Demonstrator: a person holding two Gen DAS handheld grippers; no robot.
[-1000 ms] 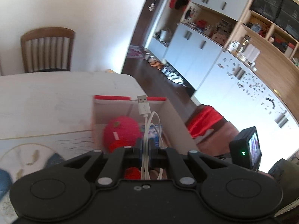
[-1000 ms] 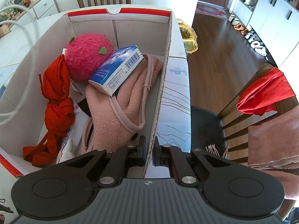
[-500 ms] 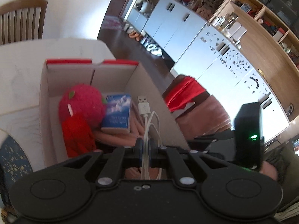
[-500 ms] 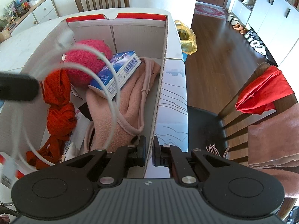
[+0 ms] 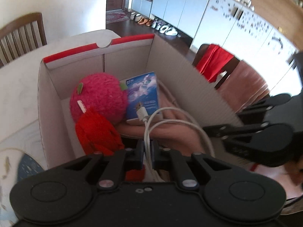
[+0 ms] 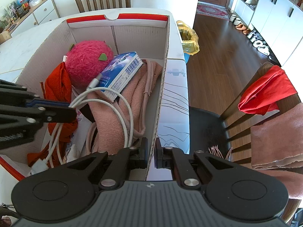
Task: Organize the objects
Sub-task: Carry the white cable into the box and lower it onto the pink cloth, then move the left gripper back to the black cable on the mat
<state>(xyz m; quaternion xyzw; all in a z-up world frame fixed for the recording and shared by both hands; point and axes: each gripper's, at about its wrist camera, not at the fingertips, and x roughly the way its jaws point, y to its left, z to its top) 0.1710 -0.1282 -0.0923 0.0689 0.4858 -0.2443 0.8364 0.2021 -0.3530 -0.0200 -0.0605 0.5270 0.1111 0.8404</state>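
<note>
Inside the cardboard box (image 6: 166, 43), left gripper (image 5: 148, 147) clamped on white cable (image 6: 126, 113); right gripper (image 6: 151, 152) apparently pinching the box wall.

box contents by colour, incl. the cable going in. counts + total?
Pink: 2, fuzzy pink plush ball and salmon-pink fleece garment
Red: 1, crumpled red cloth
Blue: 1, blue-and-white tissue pack
White: 1, coiled white USB cable, pinched in the left gripper
Total: 5; papers underneath too hidden to count.
</note>
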